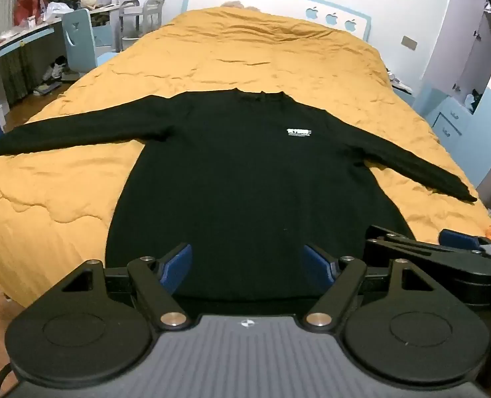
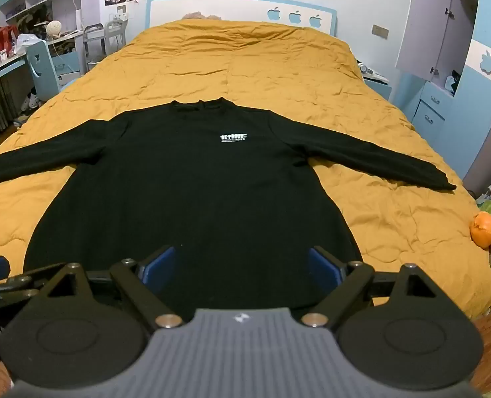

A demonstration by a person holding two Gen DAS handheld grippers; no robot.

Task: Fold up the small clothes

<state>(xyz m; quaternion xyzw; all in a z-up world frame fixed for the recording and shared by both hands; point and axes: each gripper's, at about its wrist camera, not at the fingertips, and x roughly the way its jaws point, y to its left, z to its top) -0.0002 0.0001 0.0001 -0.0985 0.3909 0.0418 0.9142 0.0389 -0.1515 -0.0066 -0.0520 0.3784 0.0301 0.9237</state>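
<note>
Black long-sleeved top spread flat on the bed, both grippers poised over its hem.

The black top [image 1: 245, 179] lies face up on the mustard quilt [image 1: 245, 49], both sleeves stretched out sideways, collar toward the headboard [image 2: 245, 8], a small white print on its chest. The left gripper [image 1: 247, 267] and right gripper [image 2: 242, 267] hang side by side above the top's near hem, each with jaws wide apart and holding nothing. An orange [image 2: 484, 225] sits off the top's right sleeve.

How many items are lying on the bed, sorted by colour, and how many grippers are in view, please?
Black: 1, the long-sleeved shirt, spread flat on the yellow quilt
Orange: 1, the small orange object near the quilt's right edge
Grippers: 2, left gripper and right gripper, both open and empty
Total: 4
</note>
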